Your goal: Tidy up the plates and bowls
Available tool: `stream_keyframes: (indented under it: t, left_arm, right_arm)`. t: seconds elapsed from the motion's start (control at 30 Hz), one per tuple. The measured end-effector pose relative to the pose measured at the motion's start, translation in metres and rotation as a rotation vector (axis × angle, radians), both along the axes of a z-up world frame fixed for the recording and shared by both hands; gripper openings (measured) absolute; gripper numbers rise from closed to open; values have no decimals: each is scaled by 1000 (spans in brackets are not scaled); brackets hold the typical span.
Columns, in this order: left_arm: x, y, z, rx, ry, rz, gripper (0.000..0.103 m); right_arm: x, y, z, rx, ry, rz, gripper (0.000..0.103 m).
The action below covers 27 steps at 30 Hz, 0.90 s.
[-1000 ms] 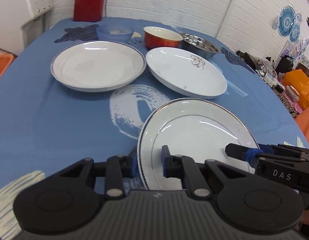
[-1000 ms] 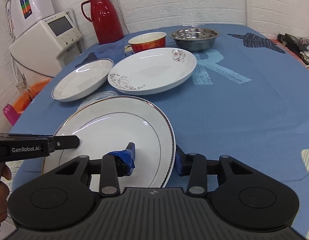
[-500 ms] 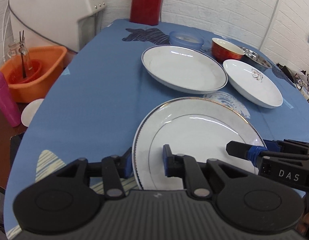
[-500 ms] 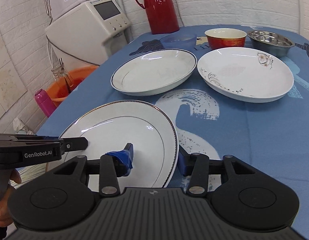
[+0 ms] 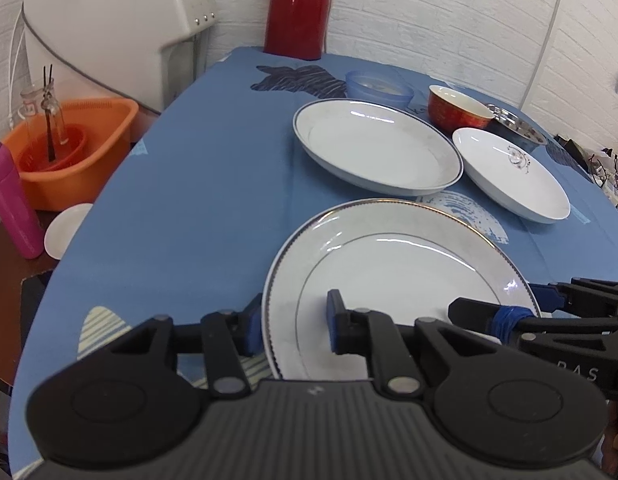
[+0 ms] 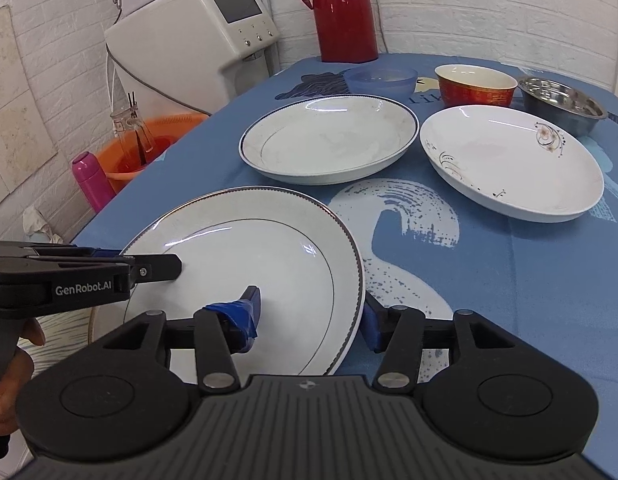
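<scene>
While both claws straddle its rim, plate [image 5: 393, 264] sits btwn.

"GenRobot.AI" on left tool [image 6: 149, 270], partly cut "DAS", perhaps, on right tool [image 5: 505, 312]

Ahead of me a white-painted brick wall [image 6: 489, 4] closes the room. My table wears a blue printed cloth [image 5: 213, 200]. At its far edge stands a red thermos jug [image 6: 343, 12], and beside the table a white machine with a small screen [image 6: 197, 40]. Lower down sit an orange plastic basin [image 5: 75, 152] and a pink bottle [image 5: 13, 204].
</scene>
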State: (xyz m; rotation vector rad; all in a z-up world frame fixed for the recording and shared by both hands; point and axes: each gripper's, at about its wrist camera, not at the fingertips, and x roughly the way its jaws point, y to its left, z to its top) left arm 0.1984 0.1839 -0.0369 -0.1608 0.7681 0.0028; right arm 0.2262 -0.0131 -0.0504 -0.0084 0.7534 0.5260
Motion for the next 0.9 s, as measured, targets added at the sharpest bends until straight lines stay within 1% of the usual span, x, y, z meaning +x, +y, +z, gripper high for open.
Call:
stream_keyframes:
  t: [0.07,0.13,0.17,0.2,0.27,0.3,0.4,0.47,0.53,0.6,0.73,0.9]
  left_arm:
    - [0,1,0,-9,5,-4,14]
    - [1,6,1,-39,14,-18,38]
    - [1,11,3,-65,9,-13,46]
    - [1,16,7,-79,-5,-7,45]
    - [0,24,19,-74,-48,4,45]
    - [2,27,24,-68,-58,7,45]
    - [21,36,36,-65,-62,14,45]
    - [40,39,42,-81,-52,3,45]
    - [62,41,47,-120,-43,-21,45]
    - [85,41,48,-149,-19,-39,46]
    - [115,43,41,-154,25,-17,46]
    - [131,53,36,-160,42,-10,46]
  right_arm:
    - [2,-1,0,5,4,12,38]
    - [4,-7,2,25,16,26,36]
    - [5,-12,5,27,3,4,36]
    - [6,-17,10,22,-25,-29,36]
    - [10,-27,22,23,-79,-70,37]
    - [15,-31,27,28,-90,-76,37]
    - [40,-33,45,35,-120,-66,37]
    - [63,-26,55,2,-163,-54,38]
    - [90,-17,60,-45,-185,-39,38]
    - [119,-7,60,-66,-166,-18,38]
    - [172,8,48,-70,-66,-8,39]
    - [203,34,26,-139,-13,25,39]
